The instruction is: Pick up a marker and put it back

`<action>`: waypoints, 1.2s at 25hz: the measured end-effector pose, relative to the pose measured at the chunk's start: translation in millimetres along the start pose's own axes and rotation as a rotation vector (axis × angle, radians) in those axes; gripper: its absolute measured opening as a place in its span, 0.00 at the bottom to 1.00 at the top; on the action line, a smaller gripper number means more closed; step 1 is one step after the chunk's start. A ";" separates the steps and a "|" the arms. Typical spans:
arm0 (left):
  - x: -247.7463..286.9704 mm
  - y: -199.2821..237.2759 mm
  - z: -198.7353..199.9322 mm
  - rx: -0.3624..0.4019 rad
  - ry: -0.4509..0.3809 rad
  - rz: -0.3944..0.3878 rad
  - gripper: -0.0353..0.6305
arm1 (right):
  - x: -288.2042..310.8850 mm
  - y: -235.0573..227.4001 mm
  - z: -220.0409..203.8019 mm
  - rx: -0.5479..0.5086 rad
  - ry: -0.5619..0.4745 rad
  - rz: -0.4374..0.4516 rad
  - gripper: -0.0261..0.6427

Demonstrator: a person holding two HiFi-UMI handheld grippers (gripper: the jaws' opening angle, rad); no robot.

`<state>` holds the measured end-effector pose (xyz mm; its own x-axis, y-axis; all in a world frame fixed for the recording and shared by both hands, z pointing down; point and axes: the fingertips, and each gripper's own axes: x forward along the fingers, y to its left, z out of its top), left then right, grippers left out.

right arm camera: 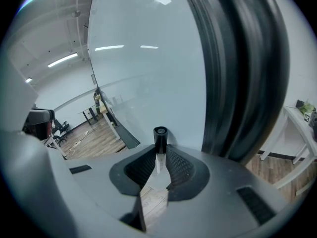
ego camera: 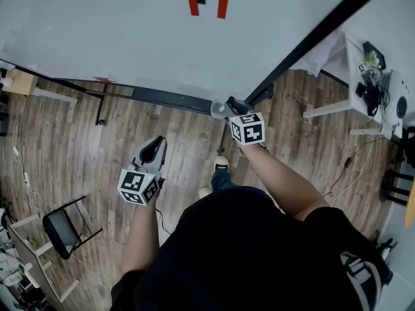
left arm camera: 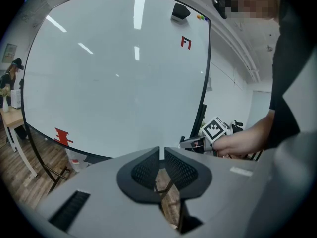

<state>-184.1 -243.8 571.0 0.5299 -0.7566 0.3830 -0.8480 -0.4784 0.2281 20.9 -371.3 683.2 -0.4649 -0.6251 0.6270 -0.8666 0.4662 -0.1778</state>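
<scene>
The right gripper [right arm camera: 159,155] is clamped on a marker [right arm camera: 159,134]: its own view shows the white barrel pinched between the pads and the black cap sticking out past the tips, close in front of the whiteboard [right arm camera: 143,83] and just beside the board's black post [right arm camera: 237,68]. The left gripper [left arm camera: 160,155] has its jaws together with nothing between them, as its own view shows. The head view does not show the marker clearly. It does show how the two stand: the right gripper [ego camera: 227,103] is up at the board's lower edge beside the tray [ego camera: 168,99], and the left gripper [ego camera: 155,144] is held well back from the board, over the wood floor [ego camera: 78,148]. Only the left gripper view takes in the whole whiteboard [left arm camera: 114,73], with an eraser [left arm camera: 181,11] near its top, a red mark [left arm camera: 185,42] below that and another red mark [left arm camera: 63,135] low down. It also catches the right gripper's cube [left arm camera: 215,129] from the side. The head view alone shows a chair [ego camera: 61,229] on the floor at the left.
</scene>
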 end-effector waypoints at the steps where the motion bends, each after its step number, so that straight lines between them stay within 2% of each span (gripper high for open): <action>1: -0.7 -0.3 0.0 0.001 -0.001 0.000 0.12 | -0.8 0.3 0.8 -0.004 -0.003 0.000 0.13; 15: -23.3 -7.7 5.2 0.029 -0.030 0.004 0.12 | -33.3 22.6 17.7 -0.076 -0.063 0.021 0.13; 30: -70.5 -19.9 15.1 0.068 -0.083 0.023 0.12 | -99.0 38.1 30.6 -0.092 -0.149 0.021 0.13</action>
<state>-204.4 -187.7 525.9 0.5117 -0.8007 0.3116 -0.8588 -0.4874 0.1578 28.4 -310.8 591.1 -0.5101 -0.6972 0.5036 -0.8395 0.5311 -0.1152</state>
